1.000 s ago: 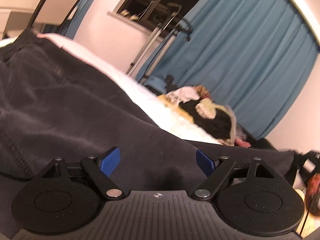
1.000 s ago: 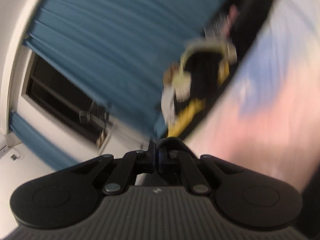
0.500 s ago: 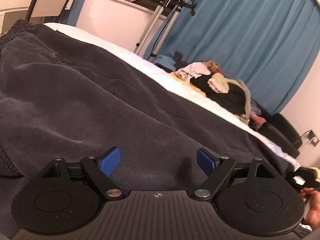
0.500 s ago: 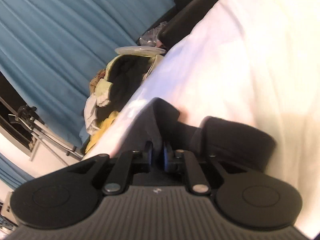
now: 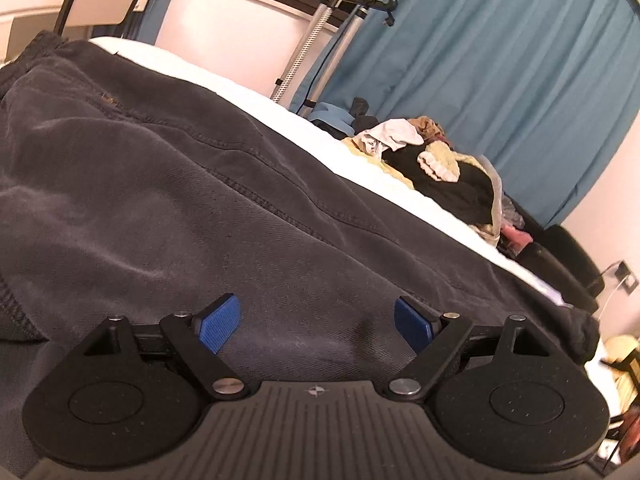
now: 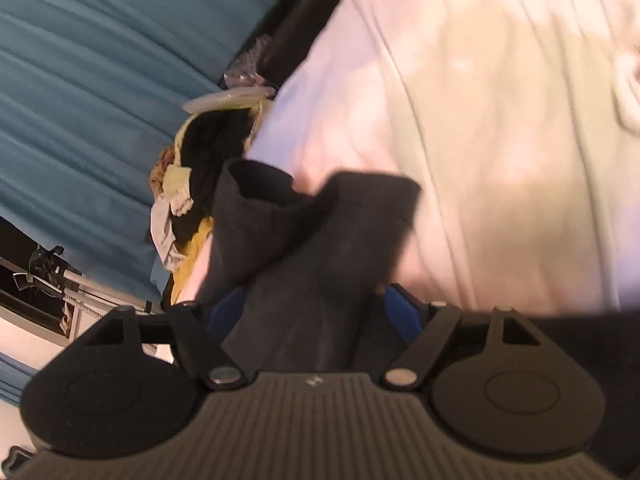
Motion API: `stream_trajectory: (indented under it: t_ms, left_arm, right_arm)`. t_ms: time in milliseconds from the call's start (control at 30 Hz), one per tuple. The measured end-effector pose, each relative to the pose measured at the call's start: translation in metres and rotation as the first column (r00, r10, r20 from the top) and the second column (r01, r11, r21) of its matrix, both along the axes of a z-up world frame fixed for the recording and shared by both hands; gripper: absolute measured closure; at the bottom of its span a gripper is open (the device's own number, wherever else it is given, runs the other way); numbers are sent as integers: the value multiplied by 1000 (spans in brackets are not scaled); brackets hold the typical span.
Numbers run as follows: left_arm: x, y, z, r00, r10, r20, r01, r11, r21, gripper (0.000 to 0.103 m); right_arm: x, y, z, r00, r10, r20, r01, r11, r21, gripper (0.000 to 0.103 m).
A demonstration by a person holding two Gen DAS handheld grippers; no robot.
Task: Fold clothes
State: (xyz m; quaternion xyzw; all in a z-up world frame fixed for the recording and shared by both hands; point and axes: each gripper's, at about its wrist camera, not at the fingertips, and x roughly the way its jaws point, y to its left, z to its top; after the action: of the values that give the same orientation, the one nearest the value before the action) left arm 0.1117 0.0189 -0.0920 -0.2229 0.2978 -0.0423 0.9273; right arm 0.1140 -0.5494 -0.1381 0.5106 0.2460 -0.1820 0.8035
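The right gripper [image 6: 316, 314] had just been opening, a dark trouser cuff [image 6: 316, 216] loose between its parted jaws; the left gripper [image 5: 316, 326] gaped over dark trousers [image 5: 160, 184] spread across the white bed [image 5: 400, 188]; beyond, piled clothes [image 5: 440, 172].

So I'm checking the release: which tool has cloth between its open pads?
The right tool: a dark trouser end lies between its pads, which have just been opening. The left tool is open too, with the trousers only beyond it.

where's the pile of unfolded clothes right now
In the left wrist view, the clothes pile sits right of centre on the white bed, beyond the dark trousers, before the blue curtain.
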Motion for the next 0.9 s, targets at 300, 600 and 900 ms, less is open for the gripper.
stream_trajectory:
  t_ms: [300,600,900]
  left_arm:
    - [-1,1,0,1000,7,2,-7,1000,-6,16]
    - [-1,3,1,1000,8,12,-8,1000,-21,15]
    - [-8,10,16,998,46,48,-46,999,2,14]
  right_arm:
    - [27,-5,-18,999,42,13,-38,978,-204,97]
    - [9,2,25,976,14,218,47,961,-273,100]
    - [14,3,3,991,129,36,-109,936,-335,77]
